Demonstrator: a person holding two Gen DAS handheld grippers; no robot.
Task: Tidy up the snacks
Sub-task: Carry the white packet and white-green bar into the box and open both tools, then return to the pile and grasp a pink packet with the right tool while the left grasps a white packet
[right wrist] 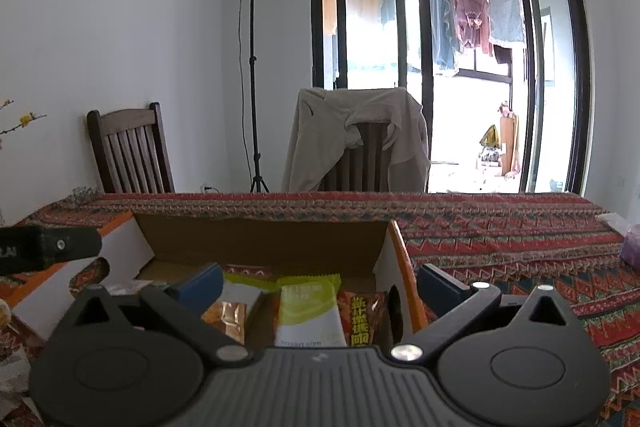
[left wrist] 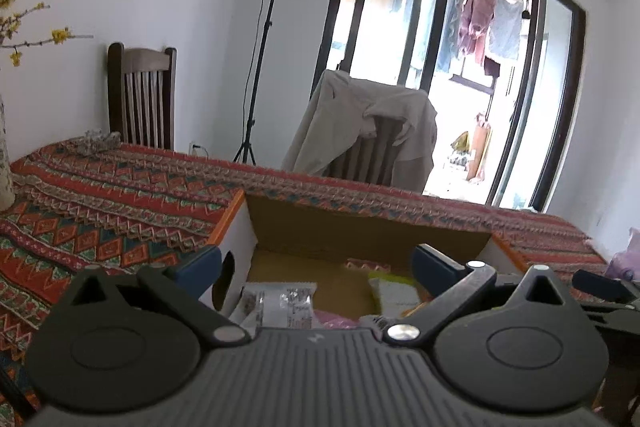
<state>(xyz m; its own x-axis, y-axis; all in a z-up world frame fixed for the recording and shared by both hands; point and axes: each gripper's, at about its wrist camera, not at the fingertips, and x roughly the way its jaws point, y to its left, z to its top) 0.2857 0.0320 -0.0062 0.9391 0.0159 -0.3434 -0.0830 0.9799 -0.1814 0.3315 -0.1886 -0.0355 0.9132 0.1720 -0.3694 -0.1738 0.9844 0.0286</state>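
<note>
Left gripper (left wrist: 316,269): jaws spread wide, nothing between the blue pads. Its fingers hang above the open cardboard box (left wrist: 360,231). Directly below lies a clear-and-white snack packet (left wrist: 280,301) against the box's left wall, with a pale green packet (left wrist: 394,291) toward the right finger.

Right gripper (right wrist: 320,285): jaws likewise released and empty. Between its fingers, inside the same box, stand a green-and-white snack pouch (right wrist: 308,311), a brown packet with yellow characters (right wrist: 362,319) against the right wall, and a copper foil packet (right wrist: 226,315) on the left. Its right finger sits outside the box's orange-edged right wall (right wrist: 404,267); its left finger is over the interior.

The box's far flap stands upright, closing off that side; the top is open. The left gripper's body shows at the right view's left margin, close beside the box's left flap.

The patterned tablecloth (right wrist: 500,247) lies bare right of the box up to the table's far edge. Beyond stand a wooden chair (right wrist: 128,151), a chair draped with a beige jacket (right wrist: 356,135) and a light stand (right wrist: 252,67).
</note>
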